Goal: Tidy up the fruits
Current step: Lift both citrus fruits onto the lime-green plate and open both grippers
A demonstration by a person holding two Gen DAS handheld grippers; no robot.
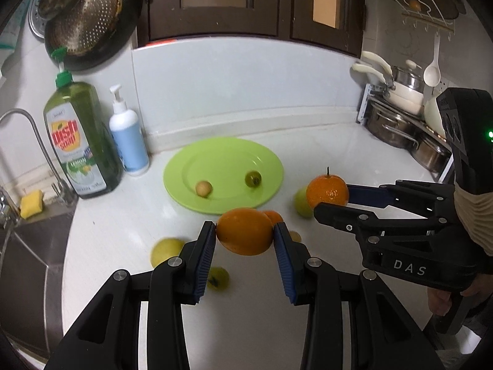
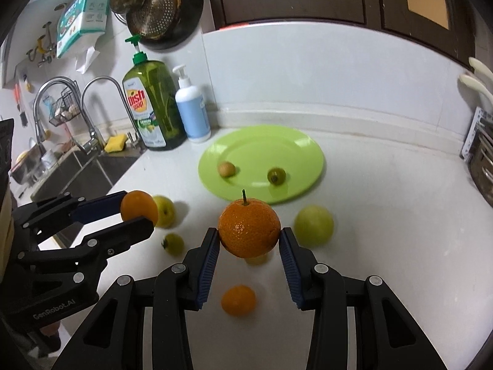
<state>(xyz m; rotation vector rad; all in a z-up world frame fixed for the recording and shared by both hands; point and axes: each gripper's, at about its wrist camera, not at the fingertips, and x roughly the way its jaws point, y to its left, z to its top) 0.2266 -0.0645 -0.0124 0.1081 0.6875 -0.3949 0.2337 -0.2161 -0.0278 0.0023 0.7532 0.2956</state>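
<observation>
Blue ribbed pads of the left gripper [image 1: 244, 234] clamp a smooth orange [image 1: 245, 231] above the white counter [image 1: 339, 151], hiding most of a smaller orange fruit [image 1: 274, 215] behind it. To its right, the right gripper [image 2: 249, 242] pinches a dimpled, stemmed orange [image 2: 249, 228], half covering a blurred yellowish fruit [image 2: 257, 259] beneath. Behind both, a round green plate [image 2: 305, 145] holds two small blurred fruits, hard to identify.

Left wrist view: small orange fruit [image 1: 273, 215] mostly hidden behind the held orange [image 1: 245, 231]. Yellow-green fruit [image 1: 219, 278] at lower centre blurred, partly behind a gripper finger. Pale green fruit [image 1: 300, 203] half covered by the stemmed orange [image 1: 327, 191]. Right wrist view: fruit [image 2: 256, 259] under the stemmed orange barely shows; kind unclear.
</observation>
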